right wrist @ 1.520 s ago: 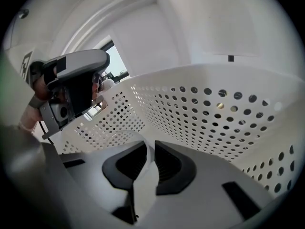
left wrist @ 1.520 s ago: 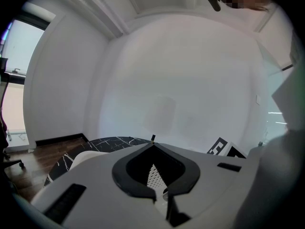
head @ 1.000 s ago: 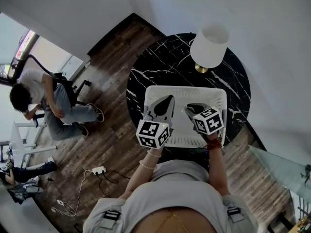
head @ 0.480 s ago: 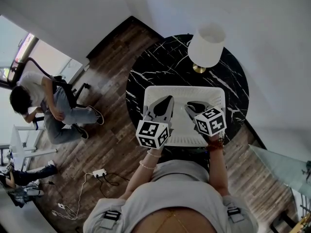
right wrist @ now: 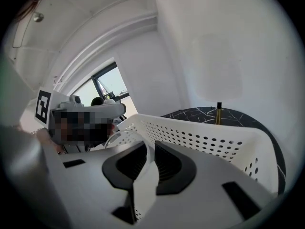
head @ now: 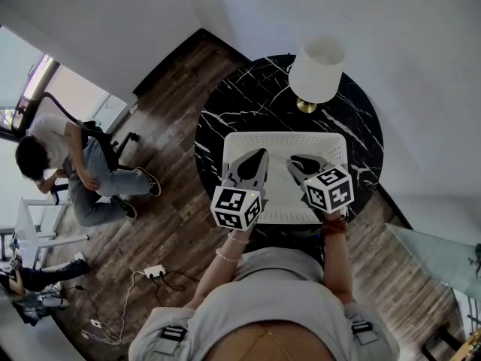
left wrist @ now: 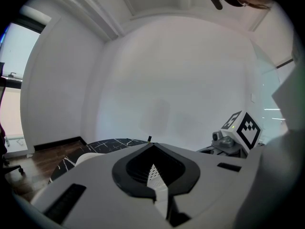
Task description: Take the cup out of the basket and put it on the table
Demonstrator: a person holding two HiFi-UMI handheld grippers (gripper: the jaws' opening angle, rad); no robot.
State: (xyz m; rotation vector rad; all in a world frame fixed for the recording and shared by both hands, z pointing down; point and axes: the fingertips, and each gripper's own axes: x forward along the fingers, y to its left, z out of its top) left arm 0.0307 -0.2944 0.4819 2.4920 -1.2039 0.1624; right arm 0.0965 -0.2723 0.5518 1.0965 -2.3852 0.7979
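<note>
Round black marble surface (head: pixel 248 100) carries white perforated plastic basket (head: pixel 285 137) towards its near edge; white-shaded lamp on brass base (head: pixel 316 70) stands behind the basket, apart from it; both claws sit over the basket. Jaws of left claw (left wrist: pixel 149 143) meet at the tips, nothing between them. Jaws of right claw (right wrist: pixel 149 149) pinch the wall of transparent cup (right wrist: pixel 124 138); cup lies within the basket walls; contact with basket floor cannot be read.
</note>
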